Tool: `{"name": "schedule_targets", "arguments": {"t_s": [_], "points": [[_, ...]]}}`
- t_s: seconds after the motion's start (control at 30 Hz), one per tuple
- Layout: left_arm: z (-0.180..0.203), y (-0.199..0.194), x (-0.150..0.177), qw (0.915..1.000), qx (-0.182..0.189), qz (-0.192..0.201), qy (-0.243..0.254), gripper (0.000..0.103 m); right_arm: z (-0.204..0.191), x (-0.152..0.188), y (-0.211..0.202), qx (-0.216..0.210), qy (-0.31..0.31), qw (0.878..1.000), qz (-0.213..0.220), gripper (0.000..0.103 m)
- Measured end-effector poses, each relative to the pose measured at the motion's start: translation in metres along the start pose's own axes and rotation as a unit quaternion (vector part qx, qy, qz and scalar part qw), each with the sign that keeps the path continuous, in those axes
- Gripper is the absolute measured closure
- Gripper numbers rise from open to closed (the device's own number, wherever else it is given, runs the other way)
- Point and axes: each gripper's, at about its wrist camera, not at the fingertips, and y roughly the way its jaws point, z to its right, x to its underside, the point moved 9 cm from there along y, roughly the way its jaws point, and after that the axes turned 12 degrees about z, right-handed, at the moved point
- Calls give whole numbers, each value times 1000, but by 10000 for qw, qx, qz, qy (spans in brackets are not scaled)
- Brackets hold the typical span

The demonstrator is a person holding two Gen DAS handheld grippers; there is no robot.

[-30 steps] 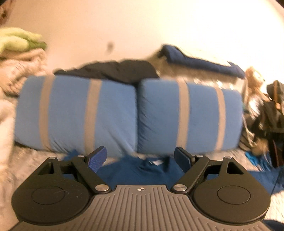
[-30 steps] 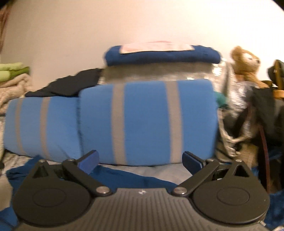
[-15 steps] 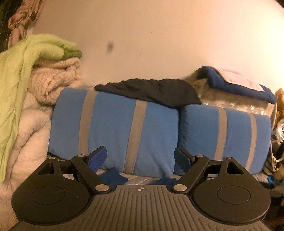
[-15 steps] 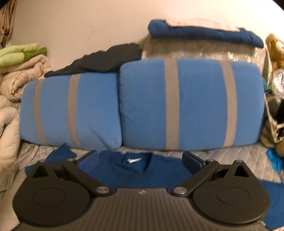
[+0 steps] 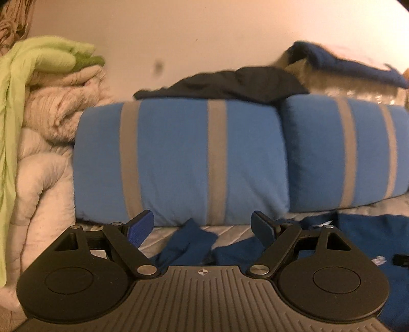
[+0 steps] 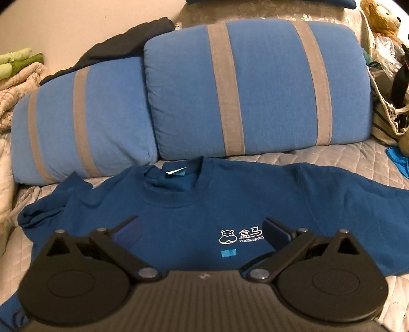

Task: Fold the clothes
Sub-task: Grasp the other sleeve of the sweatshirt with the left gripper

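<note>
Dark blue T-shirt (image 6: 230, 204) lies chest-up and spread on the grey quilted bed cover (image 6: 345, 158), collar toward the far edge, just in front of two blue pillows with grey stripes (image 6: 255, 84). Print on the chest, white: a hippo-head outline, two Chinese characters, and beneath them "FRESHIPPO" (image 6: 240, 236). A small light-blue rectangle sits just below the print. Inside the collar a neck label (image 6: 176, 172) shows, pale; its text is too small to read.

My right gripper (image 6: 202, 229) hangs over the shirt's chest, jaws spread wide, nothing between them; the pads do not touch the cloth as far as I can tell. My left gripper (image 5: 202, 227) also stands wide open and empty, facing the pillows (image 5: 179, 158) near the left side of the bed, over the shirt's crumpled left sleeve (image 5: 189, 240).

Right view only: the full shirt front and print, a teddy bear (image 6: 383, 18) at the far right corner, a cloth bag (image 6: 388, 112) beside the right pillow.

Left view only: the stack of cream blankets (image 5: 51, 127) topped with a green one (image 5: 46, 56) at the left edge, in full. This view is motion-blurred. A black garment (image 5: 230, 84) lies on top of the left pillow; both views show it.
</note>
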Motion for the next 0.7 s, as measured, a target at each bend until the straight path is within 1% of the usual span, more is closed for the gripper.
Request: {"name": "schedule_targets", "arguments": {"t_s": [0.2, 0.3, 0.4, 0.47, 0.6, 0.7], "points": [[-20, 35, 38, 9986, -303, -389, 181, 19, -12, 6, 2, -134, -334, 9993, -106, 0], [-23, 50, 61, 9972, -309, -602, 331, 20, -15, 8, 1, -167, -381, 9991, -119, 0], [-24, 65, 81, 9947, -330, -770, 605, 20, -13, 10, 2, -189, -314, 9991, -201, 0], [-23, 73, 93, 9925, -385, -810, 831, 20, -12, 12, 4, -192, -266, 9991, -267, 0], [-19, 90, 109, 9870, -401, -760, 1360, 20, -12, 16, 8, -204, -225, 9987, -404, 0], [-16, 102, 113, 9814, -562, -655, 1715, 20, -11, 13, 6, -178, -147, 9993, -289, 0]]}}
